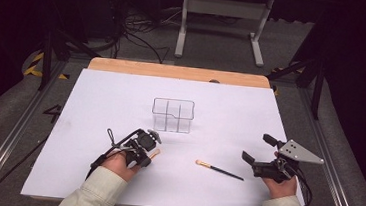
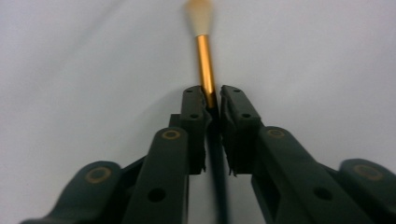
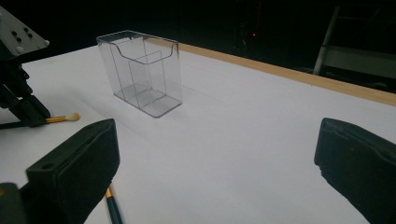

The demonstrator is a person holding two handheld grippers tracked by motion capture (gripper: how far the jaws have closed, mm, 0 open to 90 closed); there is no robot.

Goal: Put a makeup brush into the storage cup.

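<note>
1. The white table [image 1: 114,177] is evenly lit from above; the surroundings are dark.
2. Shadows are soft and faint.
3. In the left gripper view, the brush [image 2: 204,56] tip is blurred.
4. The right gripper view looks dim and grainy.

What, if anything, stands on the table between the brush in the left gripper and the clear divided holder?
Nothing visible does. The left gripper is shut on a brush, and the white table between it and the clear holder is bare. The second brush lies off to the side, near the open right gripper.
</note>
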